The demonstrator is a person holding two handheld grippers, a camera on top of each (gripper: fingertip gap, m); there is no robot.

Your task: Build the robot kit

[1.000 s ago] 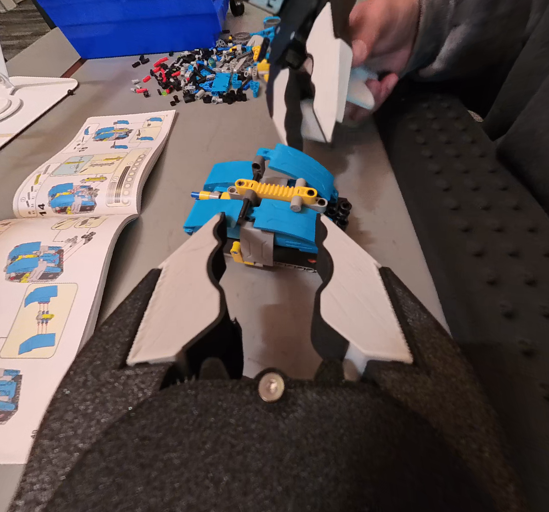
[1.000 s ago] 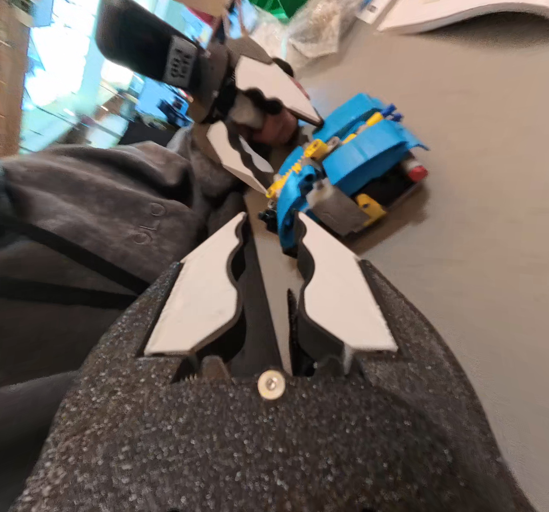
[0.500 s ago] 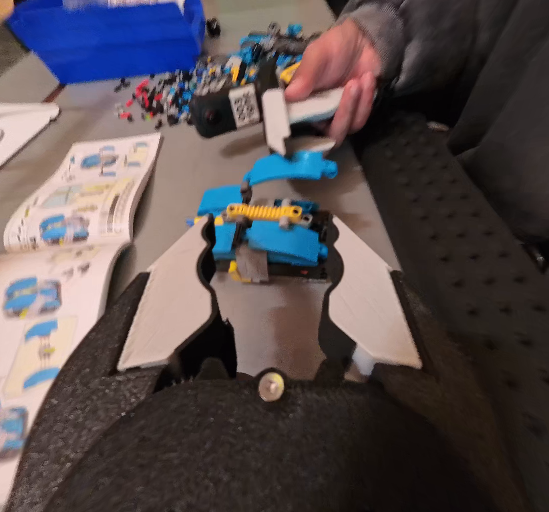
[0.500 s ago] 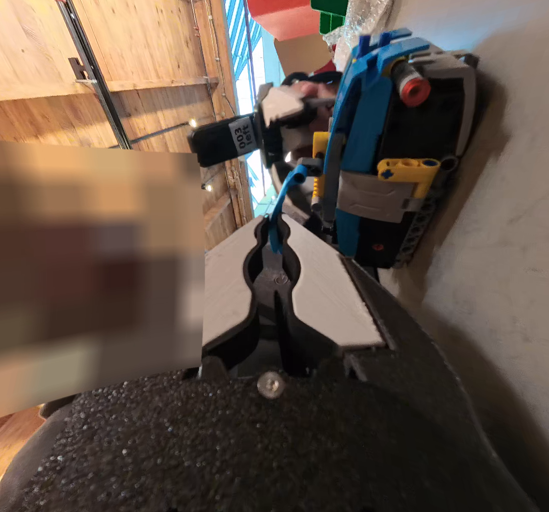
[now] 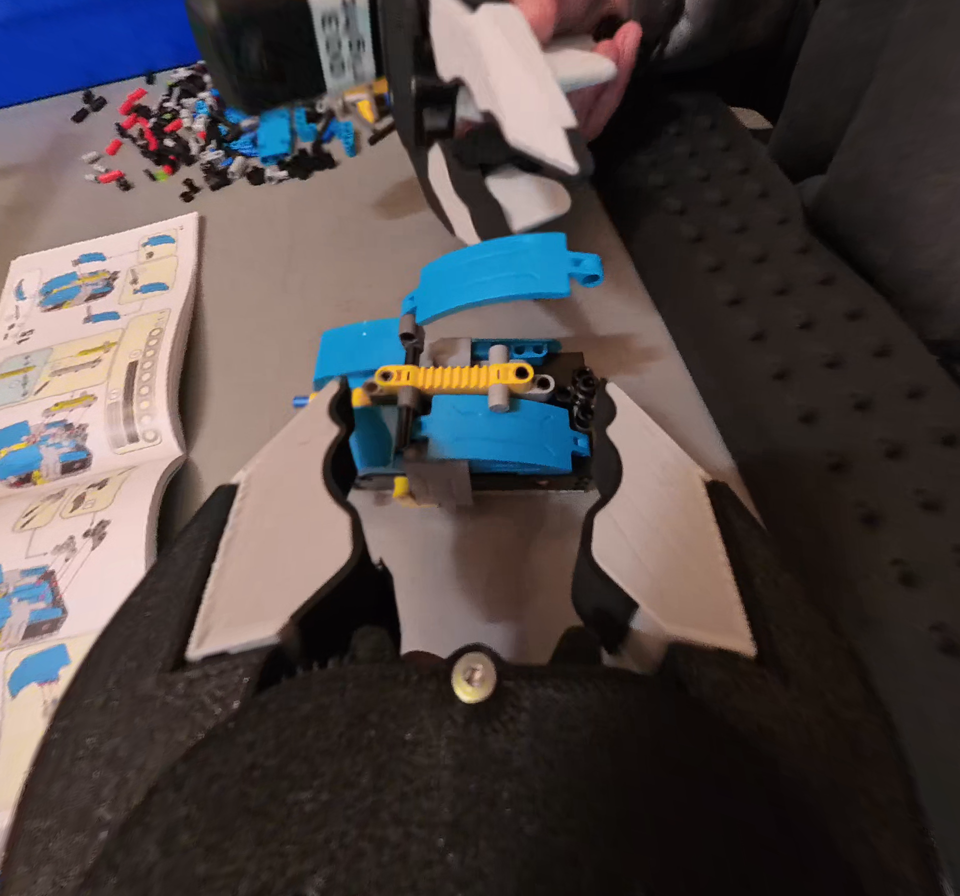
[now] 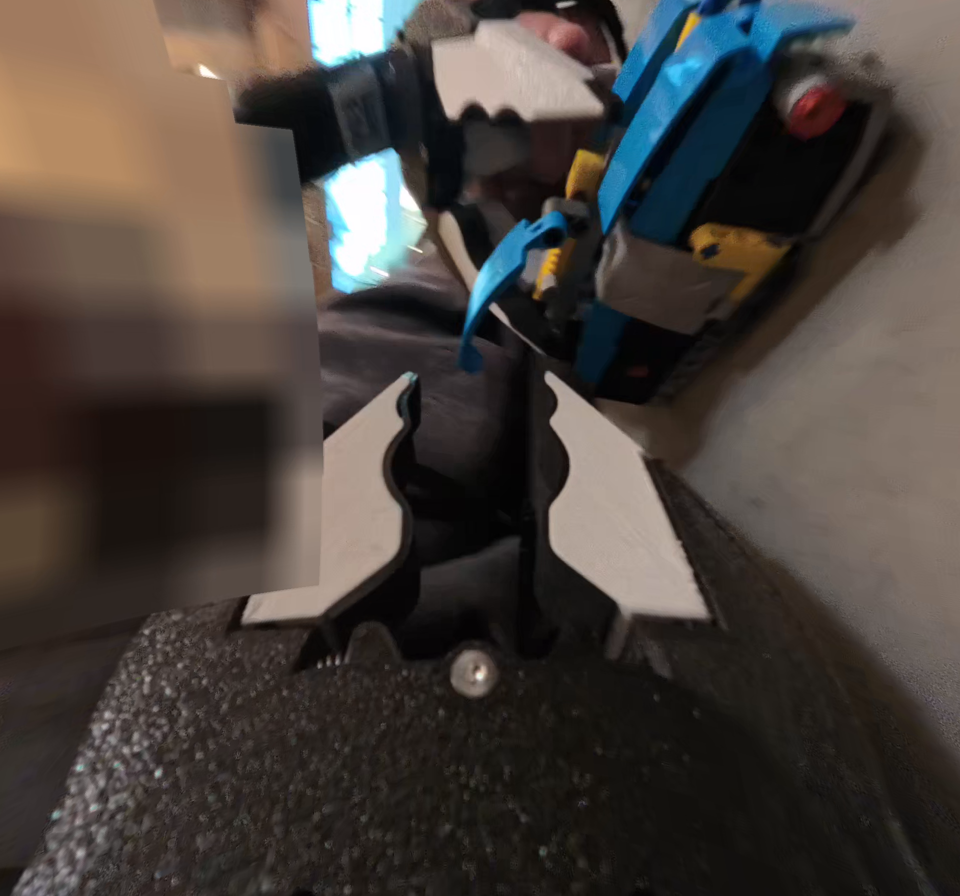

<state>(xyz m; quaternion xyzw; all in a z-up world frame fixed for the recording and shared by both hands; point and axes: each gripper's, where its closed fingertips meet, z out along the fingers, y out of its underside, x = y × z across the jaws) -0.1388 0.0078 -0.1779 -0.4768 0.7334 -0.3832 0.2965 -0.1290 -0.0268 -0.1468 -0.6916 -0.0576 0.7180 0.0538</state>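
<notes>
On the grey table (image 5: 291, 268): one brick-built model (image 5: 467, 419), blue panels over a black base, with a yellow toothed bar (image 5: 454, 376) across its top. It stands between the fingers of the left gripper (image 5: 470, 393), whose jaws are spread wide, one finger at each flank of the model; whether the pads press the sides cannot be told.

One curved blue panel (image 5: 493, 276), hinged at the model's far upper edge by a dark pin, swung up and away from the body. In the right wrist view the same panel (image 6: 496, 279) curves out from the model (image 6: 701, 185) toward the camera, its free end just beyond the fingertips.

Right gripper (image 6: 480, 388): jaws parted, nothing between them. In the left wrist view it (image 5: 506, 196) hangs tips-down just above the raised panel, apart from it, gripped by a hand (image 5: 566, 3) in a grey sleeve.

Left of the model: an open instruction booklet (image 5: 88, 377), flat on the table. Farther back: a loose heap of small parts (image 5: 218, 133), black, red, blue and grey. Behind that: a blue bin (image 5: 98, 8). Right of the table: dark studded padding (image 5: 810, 351).
</notes>
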